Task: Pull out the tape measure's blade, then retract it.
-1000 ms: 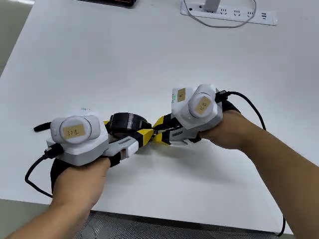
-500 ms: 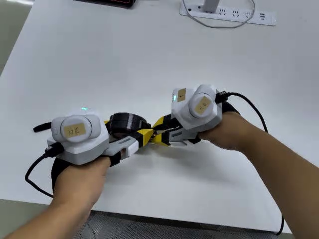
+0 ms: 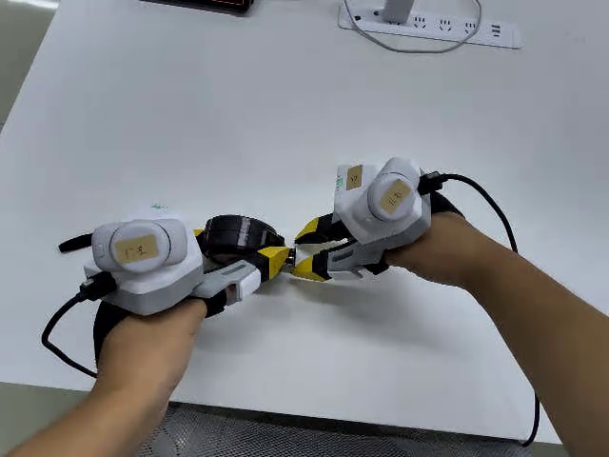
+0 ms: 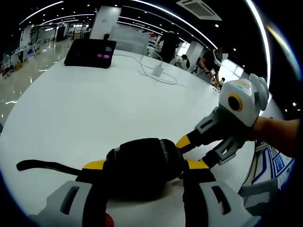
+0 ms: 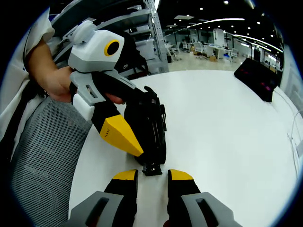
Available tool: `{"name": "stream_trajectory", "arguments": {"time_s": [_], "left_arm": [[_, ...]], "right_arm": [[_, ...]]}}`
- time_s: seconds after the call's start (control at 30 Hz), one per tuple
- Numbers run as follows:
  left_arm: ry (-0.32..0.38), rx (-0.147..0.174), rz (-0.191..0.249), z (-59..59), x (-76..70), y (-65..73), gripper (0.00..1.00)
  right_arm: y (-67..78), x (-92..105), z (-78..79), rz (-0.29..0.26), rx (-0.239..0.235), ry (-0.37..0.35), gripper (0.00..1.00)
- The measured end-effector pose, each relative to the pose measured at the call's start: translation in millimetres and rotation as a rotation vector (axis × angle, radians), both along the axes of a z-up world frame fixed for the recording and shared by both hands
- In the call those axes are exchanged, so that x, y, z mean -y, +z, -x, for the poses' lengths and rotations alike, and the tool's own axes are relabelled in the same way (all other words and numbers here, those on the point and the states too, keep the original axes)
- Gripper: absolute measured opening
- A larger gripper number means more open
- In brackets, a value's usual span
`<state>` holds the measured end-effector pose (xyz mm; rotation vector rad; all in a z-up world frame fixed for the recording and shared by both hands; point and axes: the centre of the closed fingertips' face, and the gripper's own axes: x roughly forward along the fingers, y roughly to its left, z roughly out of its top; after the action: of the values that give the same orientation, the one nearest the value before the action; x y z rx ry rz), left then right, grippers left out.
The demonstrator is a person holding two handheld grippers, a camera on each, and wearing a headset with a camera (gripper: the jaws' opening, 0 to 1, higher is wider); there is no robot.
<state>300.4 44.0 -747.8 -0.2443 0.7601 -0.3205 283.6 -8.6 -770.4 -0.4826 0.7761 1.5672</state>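
Observation:
A black tape measure (image 3: 238,234) lies on the white table (image 3: 190,114), and my left gripper (image 3: 238,246) is shut on its case from both sides. In the left gripper view the case (image 4: 142,161) sits between the yellow-tipped jaws, with its black strap (image 4: 42,165) trailing left. My right gripper (image 3: 306,249) faces the case from the right. Its jaws stand slightly apart in the right gripper view (image 5: 153,176). The blade's end tab (image 5: 152,169) sits just ahead of the gap, not pinched. The left gripper's yellow finger (image 5: 120,135) crosses the case.
A white power strip (image 3: 433,24) with a cable lies at the far edge, beside a dark tablet-like device (image 4: 90,52). The table's front edge runs just below both hands, with a mesh chair seat (image 5: 42,156) beyond it.
The right gripper has tilted a little and stays at the case's front. The left gripper keeps its hold, and the blade has not come out.

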Motion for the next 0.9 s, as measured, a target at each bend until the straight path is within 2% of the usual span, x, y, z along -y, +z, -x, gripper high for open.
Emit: {"name": "stream_trajectory", "arguments": {"time_s": [0.3,0.4,0.53,0.73,0.9], "left_arm": [[-0.009,0.000,-0.006,1.3,1.4,0.2,0.64],[-0.013,0.003,-0.015,1.9,0.4,0.0,0.69],[-0.029,0.003,-0.018,5.2,-0.4,0.7,0.71],[-0.032,0.000,-0.015,6.5,-3.0,0.9,0.75],[-0.067,0.009,-0.052,9.0,-4.0,2.2,0.77]], "right_arm": [[1.6,1.4,0.0,-0.003,-0.012,-0.023,0.27],[2.9,3.1,0.3,-0.005,-0.013,-0.036,0.33],[7.0,4.6,0.6,-0.021,-0.009,-0.059,0.41],[6.6,5.1,1.0,-0.019,-0.020,-0.077,0.46],[9.6,5.3,0.4,-0.026,-0.017,-0.094,0.51]]}}
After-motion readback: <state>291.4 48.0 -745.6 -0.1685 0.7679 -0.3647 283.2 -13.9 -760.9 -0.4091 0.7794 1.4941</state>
